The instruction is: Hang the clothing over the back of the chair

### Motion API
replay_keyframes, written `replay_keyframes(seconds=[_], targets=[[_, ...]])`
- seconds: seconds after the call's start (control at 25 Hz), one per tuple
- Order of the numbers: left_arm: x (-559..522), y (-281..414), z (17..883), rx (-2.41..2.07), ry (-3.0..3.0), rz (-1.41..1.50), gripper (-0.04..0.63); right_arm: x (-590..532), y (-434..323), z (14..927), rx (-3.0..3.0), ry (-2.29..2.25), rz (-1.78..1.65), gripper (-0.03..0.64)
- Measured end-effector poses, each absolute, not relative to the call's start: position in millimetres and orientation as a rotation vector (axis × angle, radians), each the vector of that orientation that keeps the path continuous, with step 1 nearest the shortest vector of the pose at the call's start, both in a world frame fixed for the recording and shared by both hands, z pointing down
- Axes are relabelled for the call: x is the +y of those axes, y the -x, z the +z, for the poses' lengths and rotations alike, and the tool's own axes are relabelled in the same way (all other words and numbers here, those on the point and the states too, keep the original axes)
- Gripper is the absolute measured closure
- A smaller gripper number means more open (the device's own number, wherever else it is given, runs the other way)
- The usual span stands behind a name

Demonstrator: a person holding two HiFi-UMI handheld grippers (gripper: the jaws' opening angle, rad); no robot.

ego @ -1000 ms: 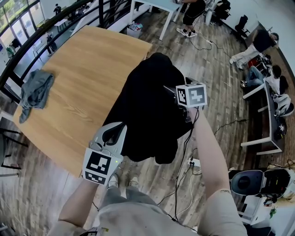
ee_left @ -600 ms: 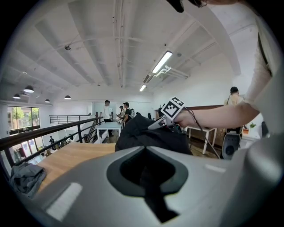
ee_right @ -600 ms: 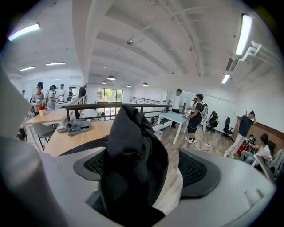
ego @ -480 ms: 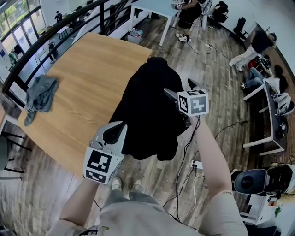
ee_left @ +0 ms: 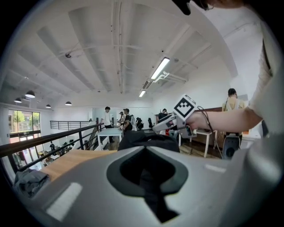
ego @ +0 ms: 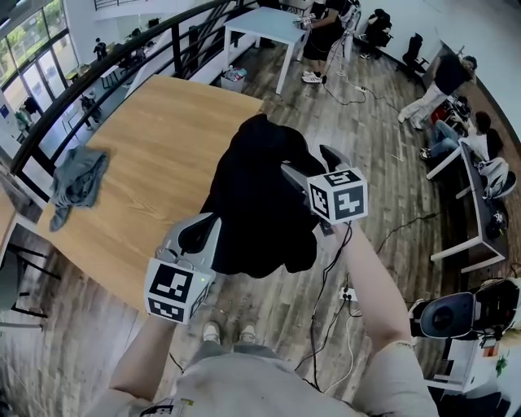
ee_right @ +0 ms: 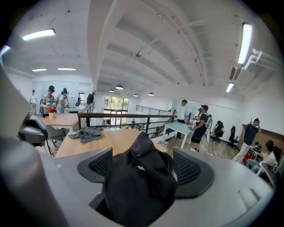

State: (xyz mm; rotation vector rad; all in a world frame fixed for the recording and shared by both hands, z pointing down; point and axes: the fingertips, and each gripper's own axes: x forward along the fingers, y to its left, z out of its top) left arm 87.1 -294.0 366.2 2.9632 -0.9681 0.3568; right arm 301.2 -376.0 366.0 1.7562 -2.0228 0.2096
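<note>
A black garment (ego: 256, 195) hangs bunched in the air over the near corner of the wooden table (ego: 146, 147). My right gripper (ego: 313, 167) is at its right side. Its jaws stand wide and have just been closing on a thick fold of the black garment (ee_right: 137, 186), which fills the gap between the pads. My left gripper (ego: 199, 236) is at the garment's lower left, shut on a thin strip of black cloth (ee_left: 153, 195). In the left gripper view the right gripper (ee_left: 162, 127) shows beyond the garment.
A crumpled grey cloth (ego: 77, 183) lies at the table's far left end. A dark railing (ego: 98, 73) runs behind the table and a white table (ego: 264, 24) stands beyond. Cables and a power strip (ego: 346, 295) lie on the floor. An office chair (ee_right: 33, 131) stands at left.
Both grippers have risen with the black garment, which now hangs higher and nearer to me. The right gripper has swung a little to the left.
</note>
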Motion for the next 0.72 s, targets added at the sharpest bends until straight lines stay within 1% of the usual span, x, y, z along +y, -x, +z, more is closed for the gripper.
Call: replay_keyframes(seconds=[0.2, 0.32, 0.52, 0.72], targets=[[-280, -74, 339, -1.001, -2.997, 0.3, 0.595, -337, -271, 305, -2.17, -1.838, 0.092, 0.293], [-273, -64, 318, -1.021, -3.019, 0.247, 0.595, -311, -254, 279, -2.246, -1.867, 0.047, 0.351], [-261, -51, 287, -1.044, -3.062, 0.166, 0.595, -269, -232, 252, -2.339, -1.89, -0.001, 0.398], [-243, -44, 263, -1.053, -3.105, 0.106, 0.595, -231, -212, 237, -2.411, -1.889, -0.03, 0.43]])
